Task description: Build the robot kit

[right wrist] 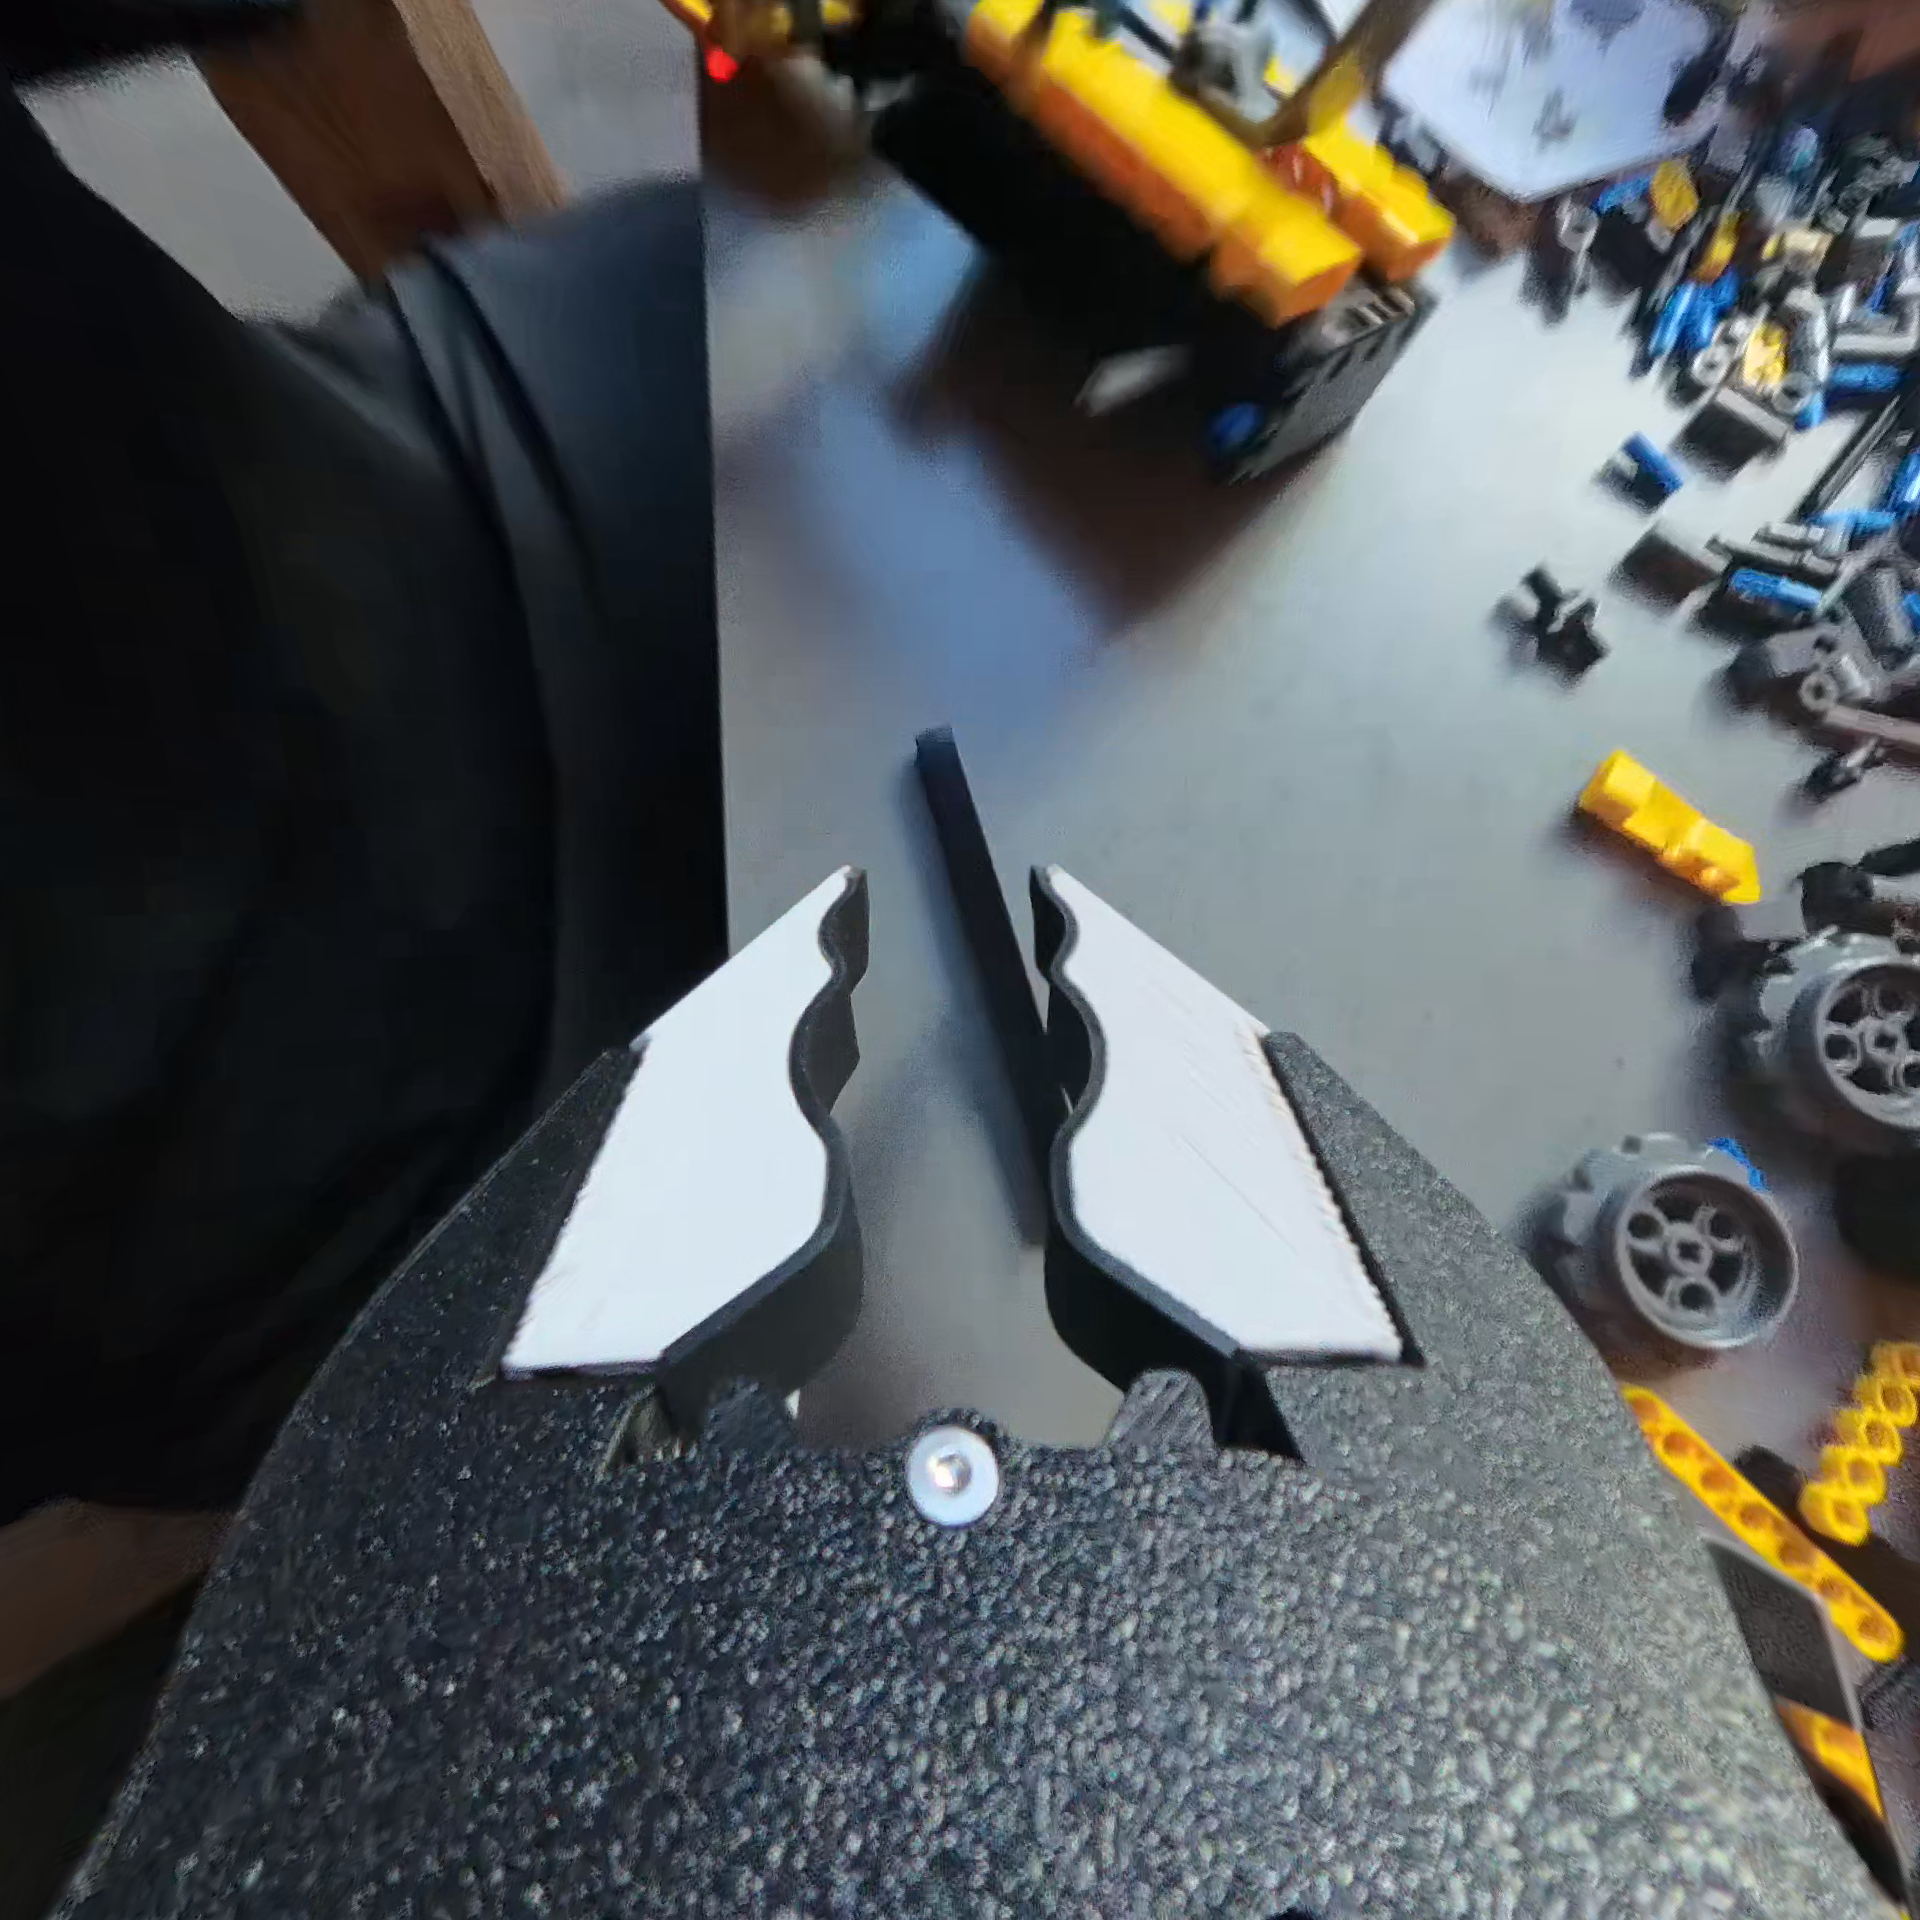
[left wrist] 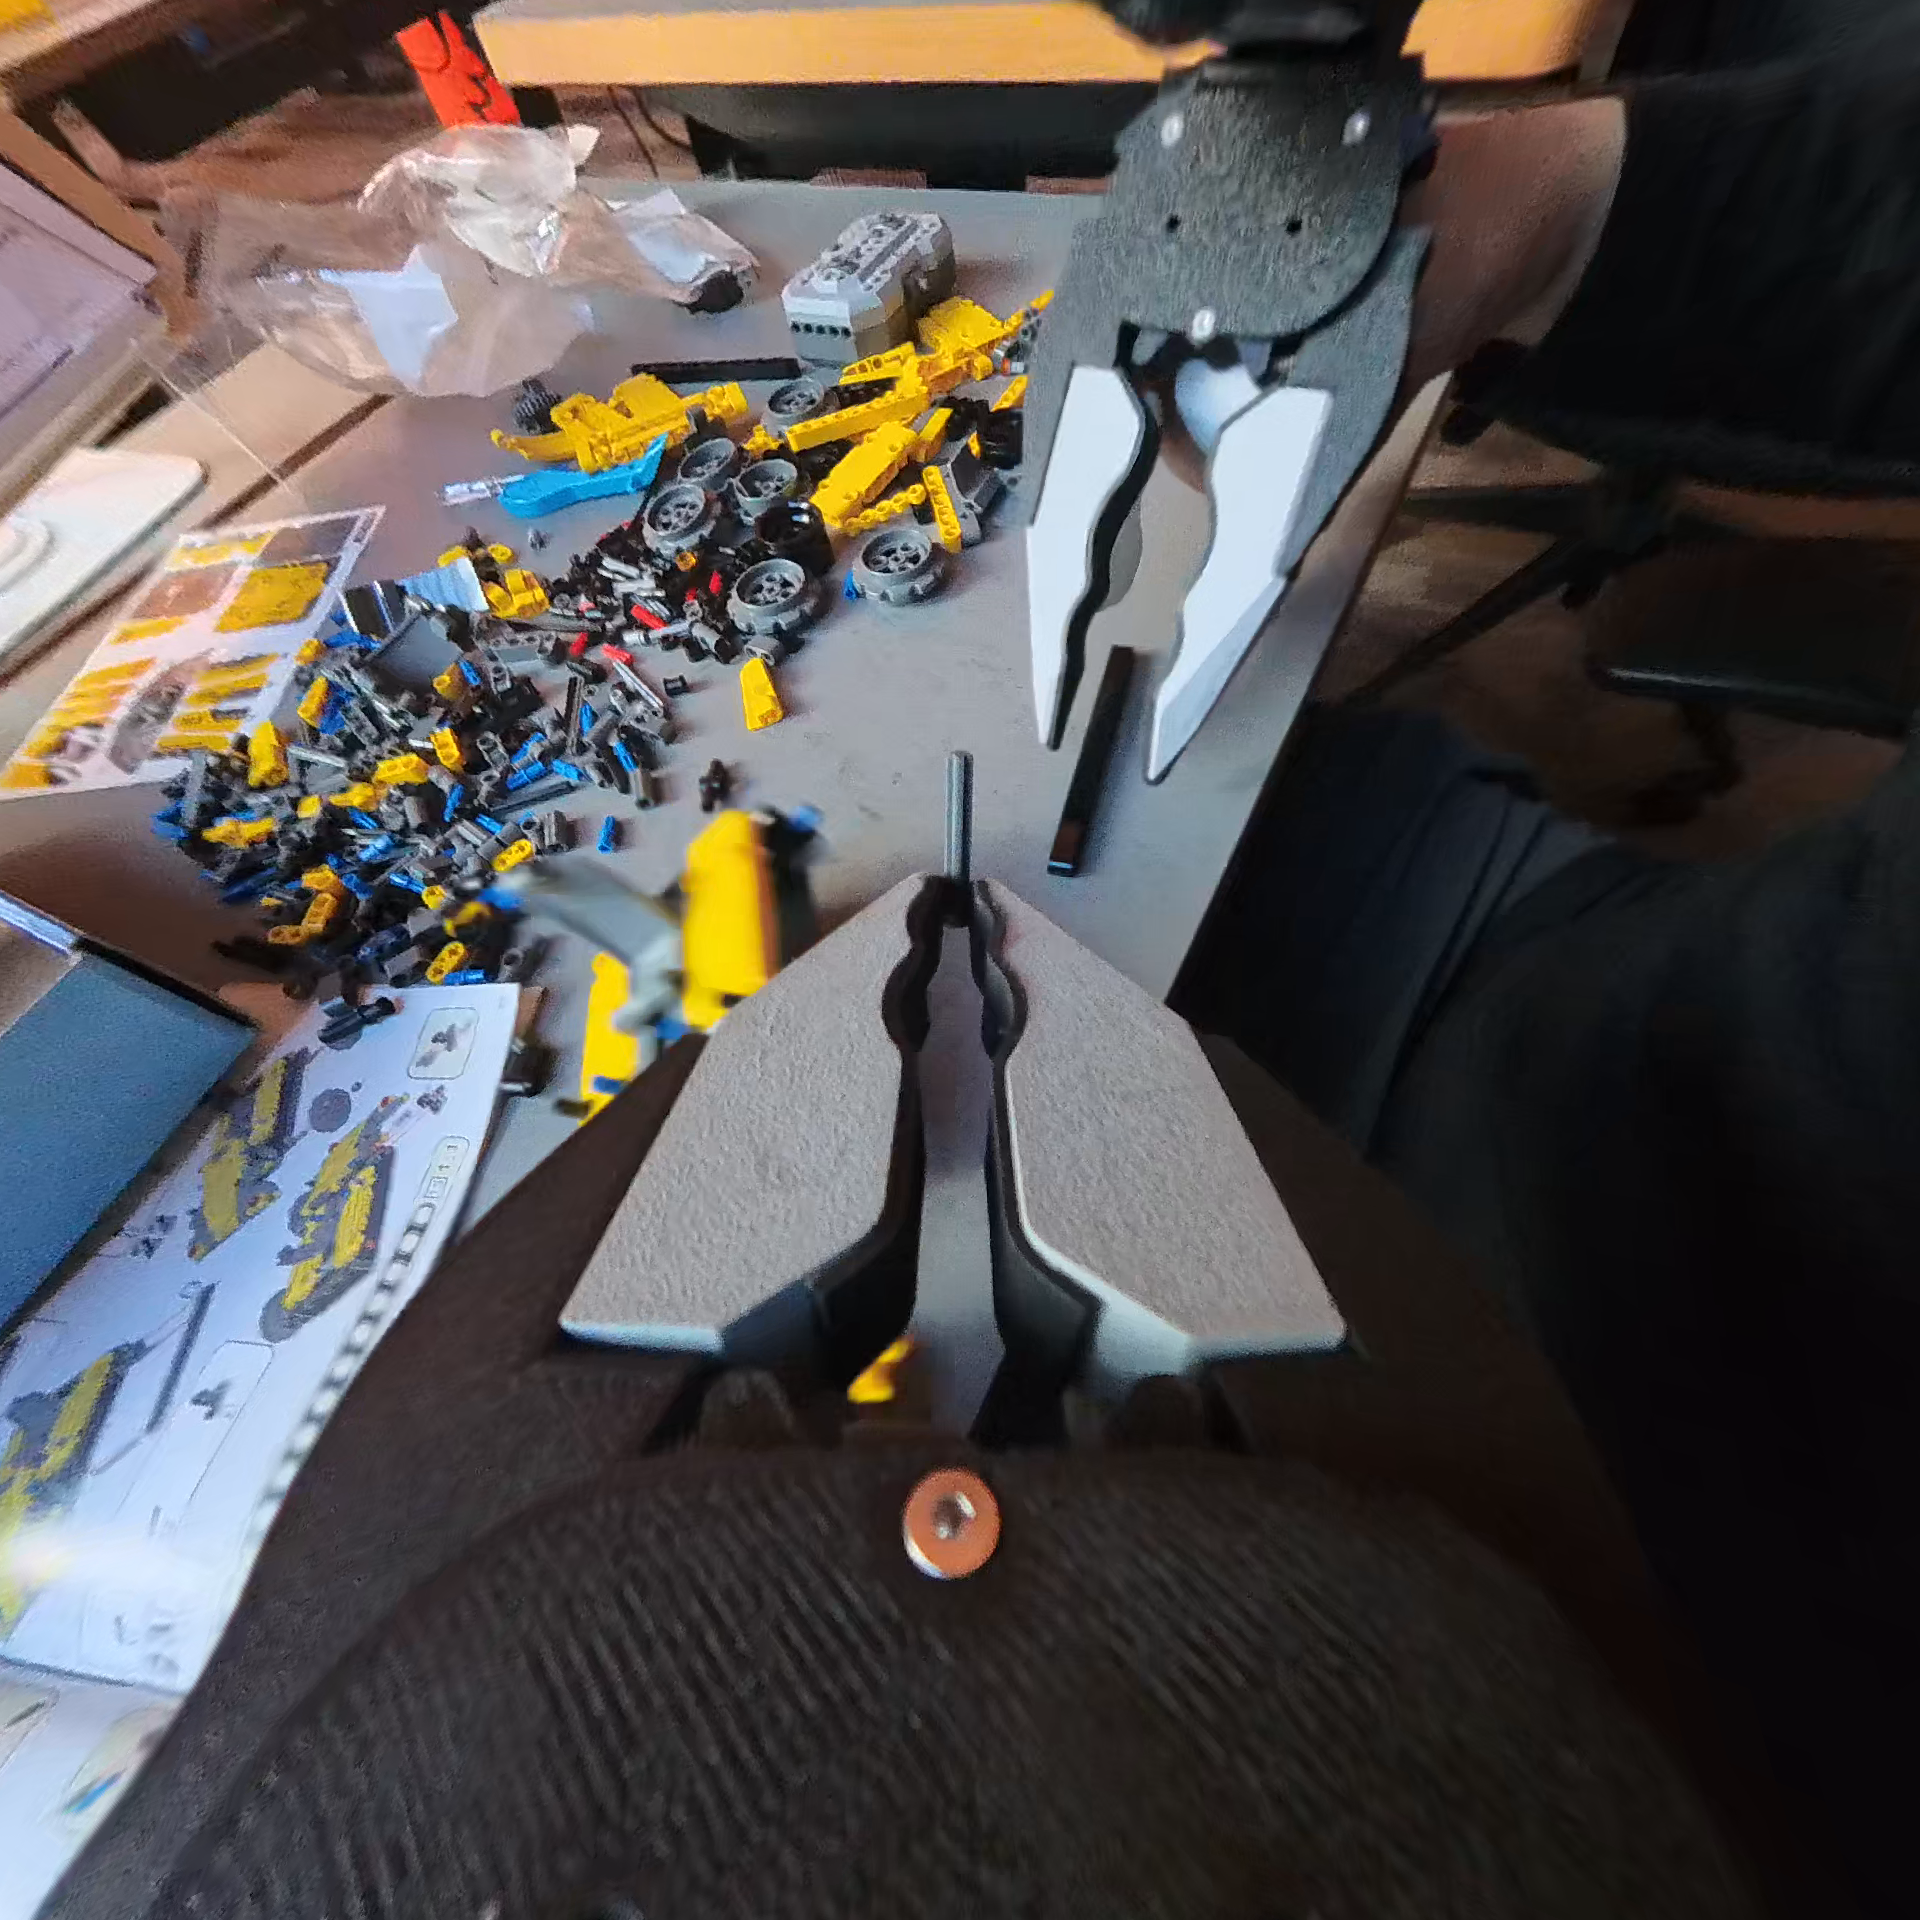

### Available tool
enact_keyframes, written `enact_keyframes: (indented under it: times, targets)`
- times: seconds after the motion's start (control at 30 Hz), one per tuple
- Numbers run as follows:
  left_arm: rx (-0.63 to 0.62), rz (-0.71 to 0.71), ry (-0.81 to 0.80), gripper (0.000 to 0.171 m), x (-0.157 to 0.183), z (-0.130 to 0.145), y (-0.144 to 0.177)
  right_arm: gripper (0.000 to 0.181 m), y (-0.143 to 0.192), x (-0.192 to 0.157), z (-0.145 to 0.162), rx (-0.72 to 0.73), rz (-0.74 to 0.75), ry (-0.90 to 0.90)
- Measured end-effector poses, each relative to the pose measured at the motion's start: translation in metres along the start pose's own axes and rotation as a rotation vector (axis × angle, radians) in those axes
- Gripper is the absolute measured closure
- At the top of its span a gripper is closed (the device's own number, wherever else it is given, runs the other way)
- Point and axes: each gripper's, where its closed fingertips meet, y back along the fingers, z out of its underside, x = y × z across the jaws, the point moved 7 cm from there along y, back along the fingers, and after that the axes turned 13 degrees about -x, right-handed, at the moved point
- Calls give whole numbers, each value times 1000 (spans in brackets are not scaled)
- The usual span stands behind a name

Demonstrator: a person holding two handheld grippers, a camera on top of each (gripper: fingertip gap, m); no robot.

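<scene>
Left wrist view: left gripper (left wrist: 958, 902) pinched shut on a thin grey axle (left wrist: 957, 816) poking past the fingers, above the grey table (left wrist: 904, 707). Beside it, blurred beyond reading, a yellow and grey assembly (left wrist: 717, 925). Farther off, right gripper (left wrist: 1107, 753) spread apart, straddling a long black beam (left wrist: 1091, 764) lying flat. Loose pile of bricks (left wrist: 436, 758), grey wheels (left wrist: 774, 592), instruction booklet (left wrist: 260, 1278) cut off at the frame edge.

Right wrist view: fingers parted, gripping nothing; black beam running between them, close against the right-hand finger (right wrist: 1174, 1132), lower end hidden. Smeared yellow model (right wrist: 1195, 208) ahead; left gripper unseen here.
</scene>
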Motion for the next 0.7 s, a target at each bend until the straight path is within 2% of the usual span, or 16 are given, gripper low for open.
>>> enact_keyframes:
  times: [0.07, 0.13, 0.23, 0.43, 0.53, 0.6, 0.7]
  targets:
    - [-4, -57, -49, 171, -1, -2, -1, 152, -9, 2, 7, -35, 19, 20]
    - [-43, -67, -64, 170, -4, 2, -9, 168, -13, 6, 2, 33, 4, 3]
    - [-54, -35, -37, 170, -5, 4, -12, 161, -18, 6, -5, 29, 7, 15]
    - [-73, -97, 39, 171, -22, 23, 6, 154, -12, 0, -24, 38, 170, 109]
    - [-75, -112, 104, 171, -34, 38, 17, 143, -7, -5, -45, 119, 199, 186]
    - [-70, -106, 140, 170, -37, 45, 24, 136, -12, -1, -59, 105, 256, 253]
    - [-36, -70, 151, 171, -33, 48, 32, 110, -21, 12, -76, 66, 381, 419]
